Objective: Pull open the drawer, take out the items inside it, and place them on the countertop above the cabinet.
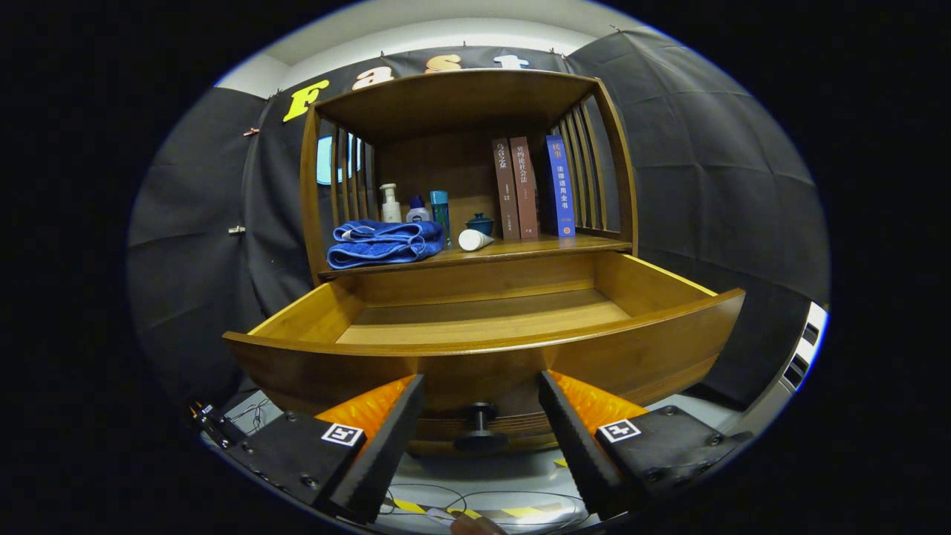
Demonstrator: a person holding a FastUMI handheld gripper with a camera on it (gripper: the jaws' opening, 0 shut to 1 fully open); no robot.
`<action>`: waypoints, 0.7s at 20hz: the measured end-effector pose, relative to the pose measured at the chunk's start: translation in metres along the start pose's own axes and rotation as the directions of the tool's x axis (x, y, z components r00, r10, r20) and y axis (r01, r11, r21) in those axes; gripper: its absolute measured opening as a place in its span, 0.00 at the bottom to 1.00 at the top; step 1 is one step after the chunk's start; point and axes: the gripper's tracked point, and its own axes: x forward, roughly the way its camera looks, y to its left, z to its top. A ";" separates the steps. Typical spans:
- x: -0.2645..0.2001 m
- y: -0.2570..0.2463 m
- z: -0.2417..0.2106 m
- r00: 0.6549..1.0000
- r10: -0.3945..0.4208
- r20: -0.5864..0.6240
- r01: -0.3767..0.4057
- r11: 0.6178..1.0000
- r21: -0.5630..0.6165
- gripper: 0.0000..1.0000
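On the brown wooden countertop [513,249], left of three upright books [531,187], lie a folded blue towel [383,243], three bottles [416,208], a small blue lidded bowl [480,223] and a white tube [474,239].

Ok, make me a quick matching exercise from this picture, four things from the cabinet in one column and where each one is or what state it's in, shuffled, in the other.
Things:
1. blue towel
2. drawer
3. drawer knob
4. blue book

Places or states:
A. between the open fingers of the gripper, untouched
B. upright, at the right end of the books
C. folded on the countertop, left side
D. pulled open, no items visible inside

Pairs: 1-C, 2-D, 3-A, 4-B
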 end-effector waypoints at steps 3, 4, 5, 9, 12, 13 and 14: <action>0.017 0.001 0.008 1.000 0.013 0.003 -0.013 1.000 0.010 0.99; 0.026 0.000 0.011 1.000 0.015 0.006 -0.015 1.000 0.005 0.99; 0.034 0.000 0.013 1.000 0.017 0.006 -0.017 1.000 0.003 0.99; 0.074 0.000 0.033 0.999 0.024 0.036 -0.024 1.000 0.006 0.99; 0.107 0.000 0.038 0.999 0.026 0.037 -0.026 1.000 0.008 0.98; 0.114 -0.001 0.040 0.999 0.026 0.037 -0.026 1.000 0.009 0.98; 0.123 -0.001 0.042 0.999 0.026 0.042 -0.026 1.000 0.009 0.98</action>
